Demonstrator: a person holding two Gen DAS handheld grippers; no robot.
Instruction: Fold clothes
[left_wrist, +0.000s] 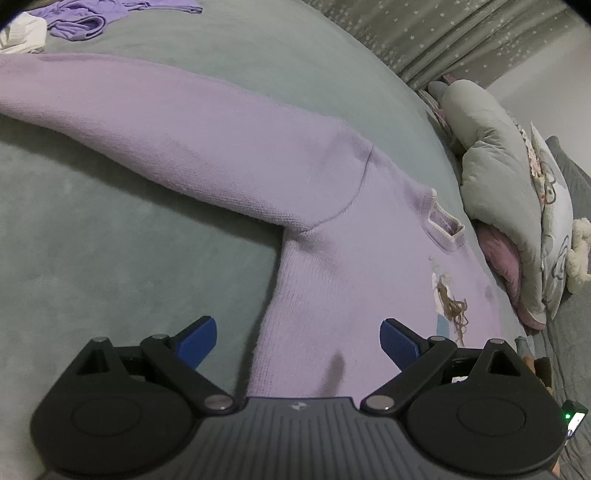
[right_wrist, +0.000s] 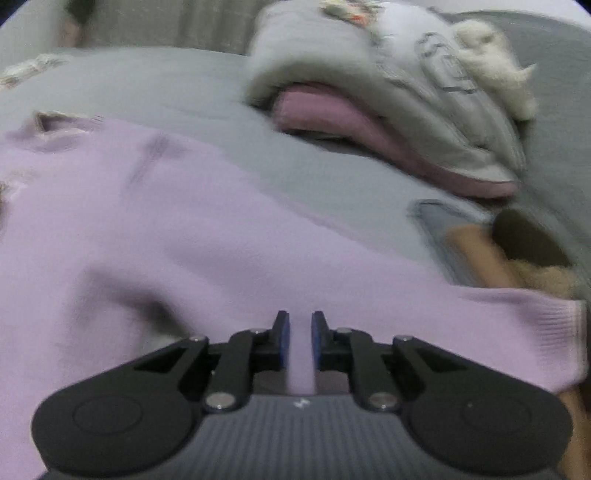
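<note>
One lilac sweater (left_wrist: 332, 229) is spread flat on the grey bedspread (left_wrist: 110, 258), a sleeve stretched toward ten o'clock. Bare bedspread is seen left of its hem edge. The left gripper (left_wrist: 298, 341) is held released above that edge. The right gripper (right_wrist: 300, 332) is nearly clenched, with lilac knit seen between its fingers. Pillows (left_wrist: 498, 177) are crowded at three o'clock.

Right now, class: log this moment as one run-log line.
task: fold | item: lilac sweater flat on grey bed | left gripper: open | right gripper: nearly shut, sweater between pads
</note>
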